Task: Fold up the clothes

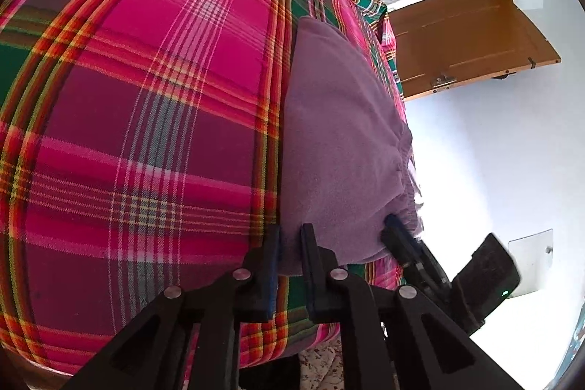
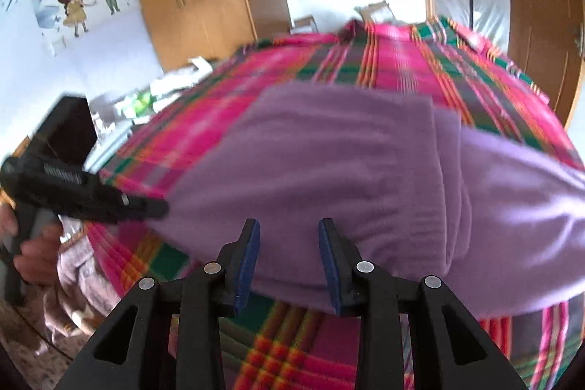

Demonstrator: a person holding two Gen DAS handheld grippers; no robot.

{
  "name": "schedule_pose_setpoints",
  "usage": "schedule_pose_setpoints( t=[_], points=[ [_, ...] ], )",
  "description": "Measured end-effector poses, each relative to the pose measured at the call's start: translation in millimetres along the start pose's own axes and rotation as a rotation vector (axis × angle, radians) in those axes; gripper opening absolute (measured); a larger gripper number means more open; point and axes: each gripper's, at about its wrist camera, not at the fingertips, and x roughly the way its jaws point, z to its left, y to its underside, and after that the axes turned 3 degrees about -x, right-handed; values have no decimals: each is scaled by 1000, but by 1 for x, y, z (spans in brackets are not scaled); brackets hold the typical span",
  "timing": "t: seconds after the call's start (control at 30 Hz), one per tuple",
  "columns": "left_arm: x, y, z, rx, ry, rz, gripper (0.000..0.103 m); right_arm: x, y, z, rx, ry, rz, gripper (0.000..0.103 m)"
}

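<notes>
Your left gripper sits nearest the lens, its fingers narrowly parted around the near corner of the purple fleece trousers; whether the pads actually pinch the cloth cannot be told from here. Your right gripper has its fingers wide apart, straddling the near hem of the purple fleece trousers and holding nothing.

The trousers lie already doubled on the plaid bedspread, close to the bed's near edge, gathered waistband toward the side where the wooden door stands open. In the right wrist view, the left gripper reaches the trousers' left corner, with the hand gripping its handle.

The step in hand looks like taking the near edge to carry it over for another fold. Set both grippers on matching corners of that edge, and bite through every layer, since fleece is thick and the lower ply slips free easily. Close the right fingers fully before lifting, then raise both corners level so the crease runs straight.
</notes>
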Motion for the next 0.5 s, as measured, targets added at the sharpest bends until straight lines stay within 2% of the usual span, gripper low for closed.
schedule_pose_setpoints(
  t=[0.2, 0.27, 0.37, 0.47, 0.5],
  points=[
    [-8, -4, -16, 78, -67, -29, 12, -7, 1, 3, -72, 22, -2, 35],
    [-13, -10, -24, 101, -57, -55, 12, -13, -6, 1, -71, 17, -35, 35],
    [-15, -22, -36, 126, -53, -86, 12, -13, -20, -8, -63, 70, -54, 35],
    [-9, -38, -47, 154, -87, -94, 18, -8, -35, -18, -51, 95, -62, 35],
    [-6, -44, -51, 161, -95, -93, 23, -6, -40, -21, -48, 94, -65, 35]
  ],
)
